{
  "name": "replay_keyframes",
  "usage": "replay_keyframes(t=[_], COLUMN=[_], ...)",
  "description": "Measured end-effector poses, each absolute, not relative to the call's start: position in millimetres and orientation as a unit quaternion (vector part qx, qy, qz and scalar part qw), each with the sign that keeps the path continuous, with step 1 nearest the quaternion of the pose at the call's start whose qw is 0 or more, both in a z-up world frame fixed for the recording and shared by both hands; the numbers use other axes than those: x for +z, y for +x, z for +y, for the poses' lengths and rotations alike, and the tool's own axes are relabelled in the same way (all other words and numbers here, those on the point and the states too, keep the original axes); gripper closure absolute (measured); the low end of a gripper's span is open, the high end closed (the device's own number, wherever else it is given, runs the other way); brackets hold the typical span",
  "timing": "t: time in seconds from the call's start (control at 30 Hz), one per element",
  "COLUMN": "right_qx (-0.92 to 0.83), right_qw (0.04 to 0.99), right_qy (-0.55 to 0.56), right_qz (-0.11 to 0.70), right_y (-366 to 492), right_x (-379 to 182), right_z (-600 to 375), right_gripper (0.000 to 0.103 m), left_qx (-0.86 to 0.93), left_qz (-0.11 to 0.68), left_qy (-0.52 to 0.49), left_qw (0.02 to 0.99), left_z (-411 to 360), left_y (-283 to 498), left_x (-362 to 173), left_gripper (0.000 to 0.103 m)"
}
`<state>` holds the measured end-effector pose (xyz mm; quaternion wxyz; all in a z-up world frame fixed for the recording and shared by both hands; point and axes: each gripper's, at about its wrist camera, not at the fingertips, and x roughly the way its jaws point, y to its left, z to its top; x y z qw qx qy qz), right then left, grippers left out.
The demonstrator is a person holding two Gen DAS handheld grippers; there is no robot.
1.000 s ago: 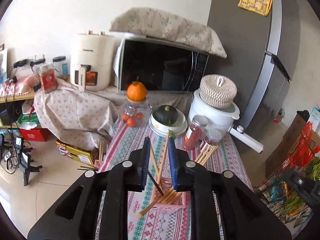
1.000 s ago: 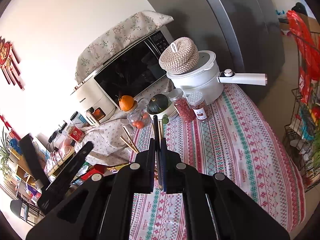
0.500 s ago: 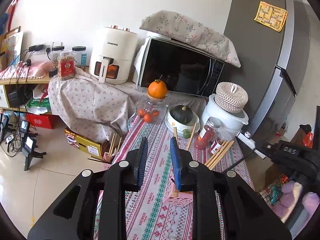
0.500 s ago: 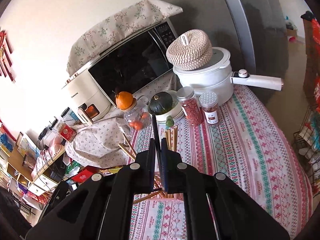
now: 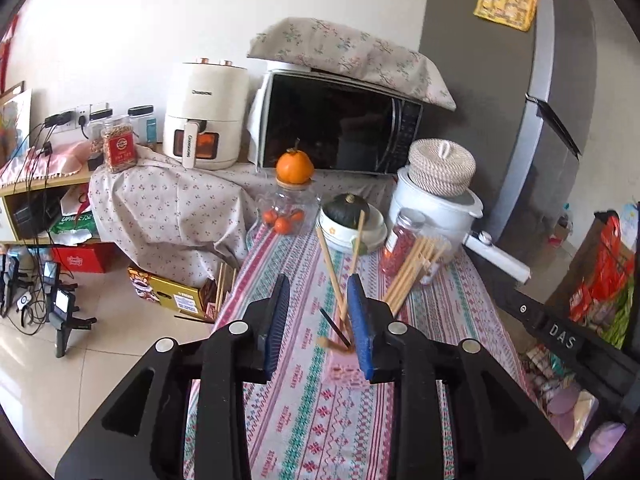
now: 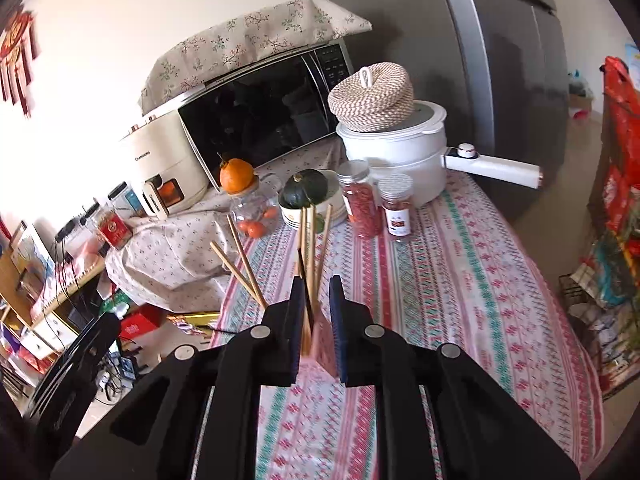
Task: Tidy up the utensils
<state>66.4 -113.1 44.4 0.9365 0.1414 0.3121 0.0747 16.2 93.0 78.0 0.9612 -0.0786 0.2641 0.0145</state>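
A small pink holder stands on the patterned tablecloth, with several wooden chopsticks and one dark chopstick standing in it at angles. My left gripper is open and empty, just in front of the holder. In the right wrist view the same pink holder sits between my right gripper's blue pads, jaws slightly apart, with the chopsticks rising above them. No chopstick is pinched.
At the table's far end stand a jar topped by an orange, a bowl with a green squash, two red-filled jars, and a white pot with a woven lid. A microwave stands behind. Floor drops off left.
My right gripper opened and let go of the dark chopstick, which now stands in the holder. My left gripper opened wider and pulled back from the chopsticks.
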Motion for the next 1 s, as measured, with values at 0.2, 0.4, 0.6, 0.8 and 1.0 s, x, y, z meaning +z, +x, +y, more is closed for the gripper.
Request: replay_keyframes(t=[0.2,0.4,0.6,0.8,1.0], right_qx=[0.054,0.038,0.017,-0.023,-0.058], right_qw=[0.941,0.94,0.943,0.951,0.955], right_qy=[0.117,0.115,0.111,0.105,0.088], right_qz=[0.312,0.318,0.313,0.289,0.277], right_y=[29,3,-17,-41,-55], right_x=[17,-16,-29,-26,-28], right_z=[-127,-144,-156,-167,-171], right_gripper=[0.08,0.067,0.054,0.038,0.024], left_qx=[0.011,0.02,0.024,0.038,0.04], left_qz=[0.273,0.273,0.267,0.254,0.257], left_qy=[-0.059,-0.025,-0.002,-0.002,0.006], left_qw=[0.96,0.962,0.963,0.967,0.966], left_z=[69,49,35,31,25], left_y=[-2,-20,-36,-51,-57], left_x=[57,37,25,23,20], left_gripper=[0.049,0.036,0.027,0.009,0.007])
